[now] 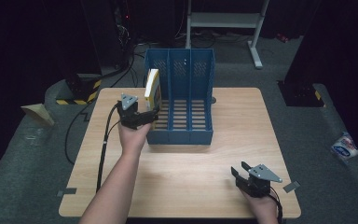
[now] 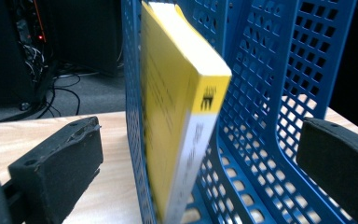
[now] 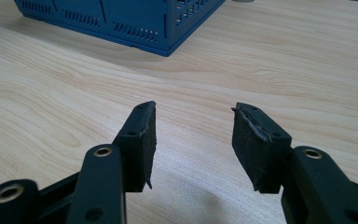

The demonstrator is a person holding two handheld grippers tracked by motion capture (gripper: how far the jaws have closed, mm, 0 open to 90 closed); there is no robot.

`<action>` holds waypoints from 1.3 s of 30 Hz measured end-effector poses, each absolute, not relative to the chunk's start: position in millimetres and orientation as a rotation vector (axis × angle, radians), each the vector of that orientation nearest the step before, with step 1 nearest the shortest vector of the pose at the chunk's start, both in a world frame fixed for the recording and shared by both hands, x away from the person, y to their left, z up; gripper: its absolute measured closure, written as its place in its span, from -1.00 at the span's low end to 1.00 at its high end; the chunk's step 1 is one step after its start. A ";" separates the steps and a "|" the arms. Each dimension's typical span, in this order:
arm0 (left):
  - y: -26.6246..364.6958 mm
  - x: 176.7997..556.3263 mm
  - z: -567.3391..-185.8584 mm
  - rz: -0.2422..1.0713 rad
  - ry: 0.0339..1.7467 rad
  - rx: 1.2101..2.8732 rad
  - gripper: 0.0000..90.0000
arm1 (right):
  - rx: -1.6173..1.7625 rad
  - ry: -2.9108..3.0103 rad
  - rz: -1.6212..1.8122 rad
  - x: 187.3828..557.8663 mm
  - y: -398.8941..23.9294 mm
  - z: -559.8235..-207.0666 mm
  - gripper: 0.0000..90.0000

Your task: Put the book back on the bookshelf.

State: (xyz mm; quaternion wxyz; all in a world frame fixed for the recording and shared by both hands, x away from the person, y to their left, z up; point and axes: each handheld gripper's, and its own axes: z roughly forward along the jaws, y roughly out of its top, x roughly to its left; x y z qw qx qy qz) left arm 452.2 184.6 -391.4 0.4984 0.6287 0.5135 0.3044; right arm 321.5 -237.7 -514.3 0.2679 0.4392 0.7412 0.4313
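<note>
The bench (image 3: 270,56) is pale wood-grain, smooth with a soft sheen. The rack (image 1: 181,102) looks like blue moulded plastic, perforated in a grid. The book (image 2: 177,116) has a glossy yellow cover and white paper edges. The jaws carry matt black, foam-like pads (image 3: 256,140), rough and frayed at their tips.

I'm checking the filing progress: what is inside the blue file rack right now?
A yellow book stands tilted in the leftmost compartment of the blue file rack. The other two compartments show bare slatted floor. The book's lower end is hidden behind the left hand-held gripper.
</note>
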 end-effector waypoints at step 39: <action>241.3 304.8 -530.8 0.551 1.307 2.039 -1.00 | 1.308 2.204 0.938 329.8 -229.7 -523.4 -0.35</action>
